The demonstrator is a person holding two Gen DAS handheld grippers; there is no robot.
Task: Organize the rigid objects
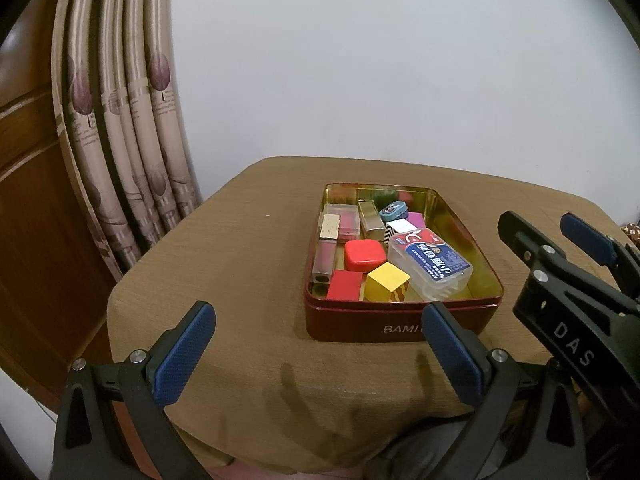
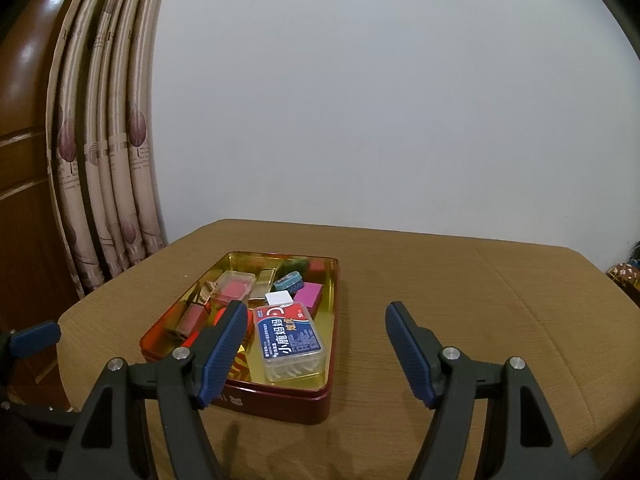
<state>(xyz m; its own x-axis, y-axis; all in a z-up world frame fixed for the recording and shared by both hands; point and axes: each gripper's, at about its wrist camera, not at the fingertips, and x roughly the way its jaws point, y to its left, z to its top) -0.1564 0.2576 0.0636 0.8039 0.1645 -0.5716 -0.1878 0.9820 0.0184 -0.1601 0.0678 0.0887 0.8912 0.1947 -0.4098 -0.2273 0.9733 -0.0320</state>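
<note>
A dark red tin (image 1: pixel 360 326) with a gold inside stands on the tan-covered table (image 1: pixel 224 264). It holds several small rigid things: a clear floss-pick box with a blue label (image 1: pixel 434 266), a yellow cube (image 1: pixel 387 283), a red cube (image 1: pixel 345 285), a round-cornered red box (image 1: pixel 365 255) and a small teal tin (image 1: pixel 394 210). My left gripper (image 1: pixel 320 352) is open and empty, in front of the tin. My right gripper (image 2: pixel 316 352) is open and empty, just right of the tin (image 2: pixel 280 402); the floss-pick box (image 2: pixel 290 340) lies near its left finger.
A patterned beige curtain (image 1: pixel 132 128) and a wooden door (image 1: pixel 28 200) stand to the left. A white wall (image 1: pixel 380 60) runs behind the table. The right gripper's body shows at the right of the left wrist view (image 1: pixel 576 256). Bare cloth (image 2: pixel 460 288) lies right of the tin.
</note>
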